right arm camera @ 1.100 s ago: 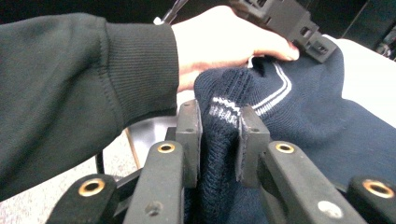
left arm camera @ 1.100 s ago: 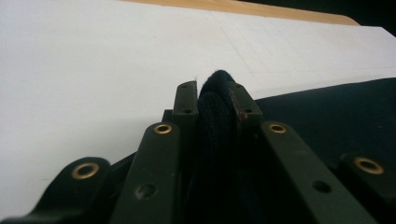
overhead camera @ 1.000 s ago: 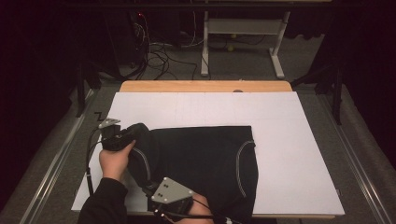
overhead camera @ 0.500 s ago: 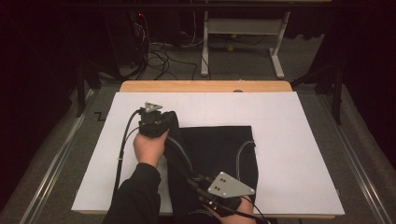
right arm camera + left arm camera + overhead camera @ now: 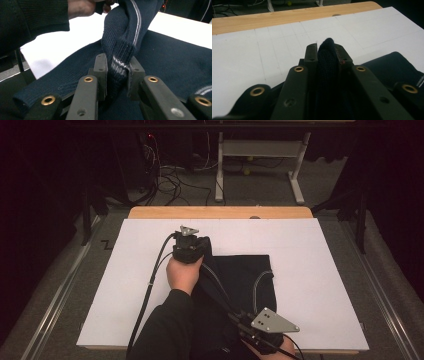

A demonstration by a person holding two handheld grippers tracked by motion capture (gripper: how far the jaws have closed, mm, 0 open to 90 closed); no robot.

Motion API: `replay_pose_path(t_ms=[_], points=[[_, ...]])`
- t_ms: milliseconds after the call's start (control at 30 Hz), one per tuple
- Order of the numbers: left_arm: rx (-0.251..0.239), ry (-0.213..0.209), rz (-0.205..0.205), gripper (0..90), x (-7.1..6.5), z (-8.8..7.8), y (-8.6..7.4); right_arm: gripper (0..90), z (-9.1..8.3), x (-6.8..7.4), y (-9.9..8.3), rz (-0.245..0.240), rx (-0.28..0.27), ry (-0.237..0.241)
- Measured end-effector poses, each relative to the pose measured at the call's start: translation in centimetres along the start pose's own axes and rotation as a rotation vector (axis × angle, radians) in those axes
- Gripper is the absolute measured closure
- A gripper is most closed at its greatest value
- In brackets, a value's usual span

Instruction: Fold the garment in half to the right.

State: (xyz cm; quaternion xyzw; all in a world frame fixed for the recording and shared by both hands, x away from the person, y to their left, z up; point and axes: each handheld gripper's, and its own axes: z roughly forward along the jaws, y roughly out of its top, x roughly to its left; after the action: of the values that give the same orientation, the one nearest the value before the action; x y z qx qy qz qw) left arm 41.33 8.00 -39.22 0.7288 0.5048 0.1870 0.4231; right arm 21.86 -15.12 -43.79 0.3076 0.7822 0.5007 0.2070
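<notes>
No legible brand, label or number on any surface; one dark mark resembling the letter "Z" (image 5: 106,244) stands on the grey floor just beside the far-left corner of the white board (image 5: 320,270), as the high view shows it; pale marking at the right edge of the dark knit garment (image 5: 397,67) in the left gripper view is too small and cut off to read; faint pencil grid lines on the board carry no characters.

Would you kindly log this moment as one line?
left gripper: shut on dark navy knitted sweater | right gripper: shut on its striped edge | white table
</notes>
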Motion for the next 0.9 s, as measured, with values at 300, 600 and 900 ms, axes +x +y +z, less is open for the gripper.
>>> replay_pose_path(t_ms=[300, 600, 900], points=[[0.018, -0.002, 0.029, 72.0, -1.6, 0.9, 0.2, 74.8, -0.8, -0.1, -0.7, -0.003, 0.004, -0.015], [0.037, -0.014, 0.071, 71.5, -3.3, 2.1, 0.4, 73.9, -1.6, -0.1, -1.3, -0.006, 0.014, -0.026], [0.044, -0.027, 0.096, 71.5, -5.5, 3.0, 0.7, 73.7, -3.2, -0.6, -2.1, 0.006, 0.009, -0.044]])
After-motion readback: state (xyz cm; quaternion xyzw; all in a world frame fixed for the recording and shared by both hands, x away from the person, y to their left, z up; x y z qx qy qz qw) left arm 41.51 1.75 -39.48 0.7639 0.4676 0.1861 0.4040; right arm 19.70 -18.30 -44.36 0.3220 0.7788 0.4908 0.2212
